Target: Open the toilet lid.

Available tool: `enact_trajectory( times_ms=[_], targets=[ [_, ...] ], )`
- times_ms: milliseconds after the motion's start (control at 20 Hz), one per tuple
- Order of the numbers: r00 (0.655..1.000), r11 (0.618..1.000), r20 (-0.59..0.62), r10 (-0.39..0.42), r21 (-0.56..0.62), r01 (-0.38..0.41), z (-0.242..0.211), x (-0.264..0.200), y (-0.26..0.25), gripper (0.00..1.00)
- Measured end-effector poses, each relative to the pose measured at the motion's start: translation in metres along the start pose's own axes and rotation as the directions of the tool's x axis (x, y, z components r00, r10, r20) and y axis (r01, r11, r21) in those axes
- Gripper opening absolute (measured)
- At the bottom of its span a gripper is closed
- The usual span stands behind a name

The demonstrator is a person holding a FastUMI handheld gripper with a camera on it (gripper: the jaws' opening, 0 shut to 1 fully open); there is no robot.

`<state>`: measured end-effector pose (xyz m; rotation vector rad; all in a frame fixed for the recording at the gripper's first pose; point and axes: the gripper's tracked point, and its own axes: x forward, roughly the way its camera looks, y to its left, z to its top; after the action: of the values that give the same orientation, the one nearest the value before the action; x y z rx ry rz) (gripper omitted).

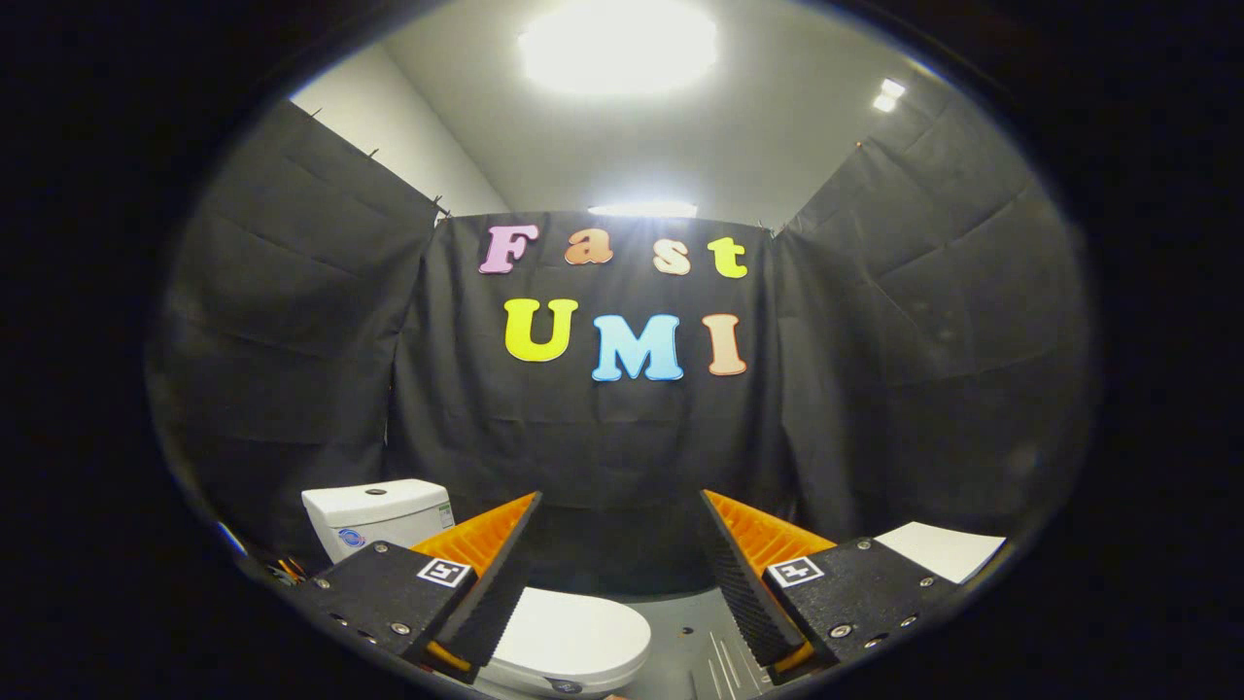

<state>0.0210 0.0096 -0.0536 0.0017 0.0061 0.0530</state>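
Note:
A white toilet stands low down, ahead of and below my fingers. Its lid (573, 637) lies flat and closed, showing between the fingers close to the left one. Its tank (374, 513) rises behind the left finger against the black cloth wall. My gripper (619, 506) is open, with a wide gap and nothing between its fingers. It hovers above the toilet and is apart from the lid.
Black cloth walls close the booth on the left, the back and the right. A grey floor (695, 647) shows beside the toilet. A white flat sheet (943, 549) lies beyond the right finger. Bright ceiling lights (617, 44) glare overhead.

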Motion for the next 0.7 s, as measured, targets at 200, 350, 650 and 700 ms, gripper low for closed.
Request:
enact_trajectory(
  times_ms=[200,350,650,700],
  targets=[
    [0.999,1.0,-0.033,0.003,0.018,-0.003,-0.03,0.007,0.024,0.95],
    [0.995,0.999,-0.102,0.022,0.052,-0.016,-0.068,0.013,0.05,0.95],
    [0.971,0.974,-0.215,0.105,0.218,-0.057,-0.148,0.006,0.097,0.95],
    [0.966,0.961,-0.223,0.129,0.269,-0.067,-0.16,0.003,0.105,0.95]
  ],
)
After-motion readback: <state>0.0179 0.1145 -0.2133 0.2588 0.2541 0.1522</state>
